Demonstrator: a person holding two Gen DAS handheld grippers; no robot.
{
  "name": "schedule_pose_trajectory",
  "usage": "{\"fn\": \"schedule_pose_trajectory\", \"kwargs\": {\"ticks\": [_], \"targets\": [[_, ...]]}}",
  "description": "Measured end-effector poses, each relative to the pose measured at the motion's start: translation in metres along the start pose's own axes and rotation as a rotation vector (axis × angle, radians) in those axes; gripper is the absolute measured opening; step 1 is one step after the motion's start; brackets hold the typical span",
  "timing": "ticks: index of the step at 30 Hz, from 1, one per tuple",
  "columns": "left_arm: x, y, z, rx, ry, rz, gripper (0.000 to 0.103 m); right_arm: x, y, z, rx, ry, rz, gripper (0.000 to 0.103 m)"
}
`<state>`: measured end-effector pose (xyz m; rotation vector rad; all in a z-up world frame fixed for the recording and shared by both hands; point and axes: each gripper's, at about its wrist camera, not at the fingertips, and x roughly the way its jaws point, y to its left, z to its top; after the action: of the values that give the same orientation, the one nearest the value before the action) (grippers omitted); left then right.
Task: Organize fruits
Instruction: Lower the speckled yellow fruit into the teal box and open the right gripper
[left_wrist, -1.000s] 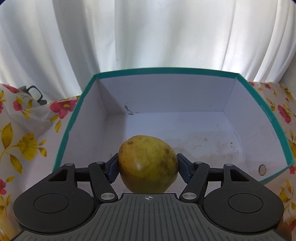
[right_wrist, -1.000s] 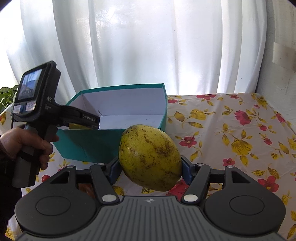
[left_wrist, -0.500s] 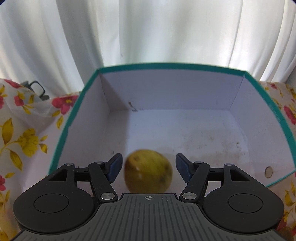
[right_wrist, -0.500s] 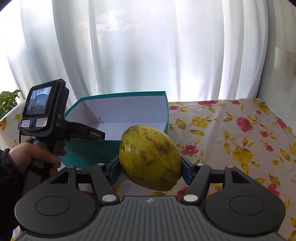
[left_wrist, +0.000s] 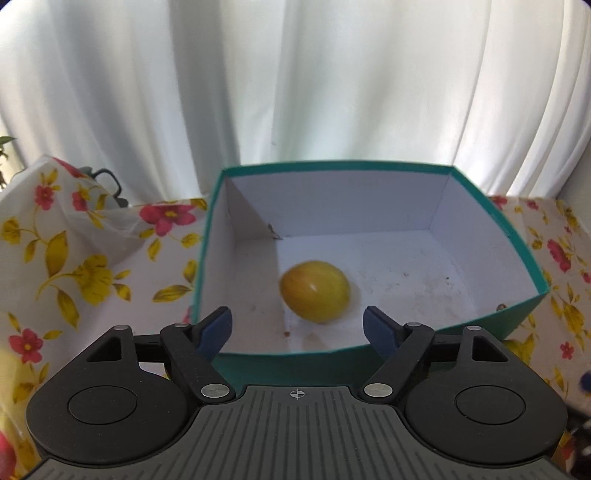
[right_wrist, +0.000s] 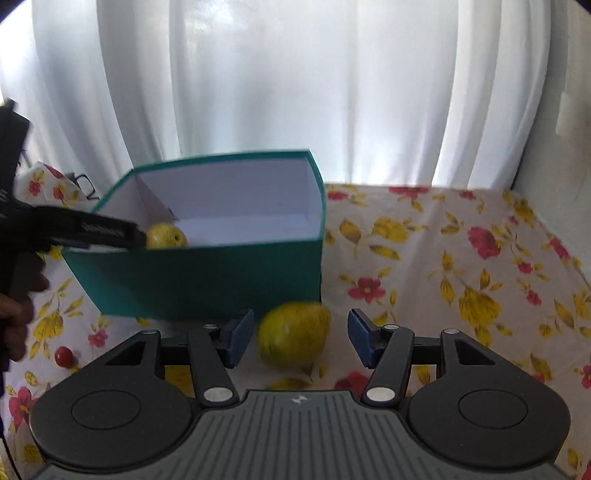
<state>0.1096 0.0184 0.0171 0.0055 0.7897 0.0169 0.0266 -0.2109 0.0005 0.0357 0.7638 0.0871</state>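
Left claw (left_wrist: 297, 328): released, blue pads spread wide, hovering just outside the near wall of the teal box (left_wrist: 524, 254) (likely posed so for a clean drop).
Right claw (right_wrist: 301, 338): released too, nothing gripped; blurred yellow fruit (right_wrist: 293, 338) sits between the pads, touching neither, outside the box by its near right corner, apparently on or just above the floral cloth.
Box contents: one yellow-orange fruit (left_wrist: 314, 291) on the white floor, toward the near left part, close to the left wall; remainder of the floor bare apart from brown specks.
Desk (right_wrist: 461, 266): flowered cloth; box toward the rear left; small red fruit (right_wrist: 63, 356) near the front left edge; glasses (right_wrist: 85, 182) behind the box at the rear left.
Judgement: one fruit boxed; second looks to have missed the box and probably needs picking up again.
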Motion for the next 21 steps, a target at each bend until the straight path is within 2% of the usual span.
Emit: {"fn": "schedule_pose_trajectory", "kwargs": {"ticks": [3,6,9,10,14,18,20,21], "targets": [[-0.012,0.010,-0.001,-0.019,-0.017,-0.003,0.083,0.012,-0.002,-0.016,-0.014,0.079,0.010,0.057],[-0.019,0.013,-0.002,-0.025,-0.021,0.007,0.083,0.032,-0.003,-0.009,-0.020,0.074,-0.016,0.058],[-0.026,0.013,-0.006,-0.028,-0.015,-0.007,0.085,0.058,-0.003,0.003,-0.017,0.079,-0.043,0.071],[-0.026,0.014,-0.007,-0.029,-0.008,-0.009,0.086,0.066,-0.002,0.005,-0.020,0.095,-0.029,0.077],[-0.024,0.018,-0.017,-0.039,0.023,-0.009,0.086,0.085,0.009,0.004,-0.040,0.125,0.054,0.079],[-0.023,0.023,-0.024,-0.045,0.043,-0.007,0.086,0.099,0.026,0.004,-0.072,0.159,0.077,0.077],[-0.024,0.026,-0.026,-0.052,0.052,-0.001,0.086,0.108,0.033,0.003,-0.092,0.178,0.080,0.064],[-0.025,0.029,-0.026,-0.057,0.057,0.002,0.086,0.111,0.035,0.003,-0.090,0.187,0.079,0.061]]}}
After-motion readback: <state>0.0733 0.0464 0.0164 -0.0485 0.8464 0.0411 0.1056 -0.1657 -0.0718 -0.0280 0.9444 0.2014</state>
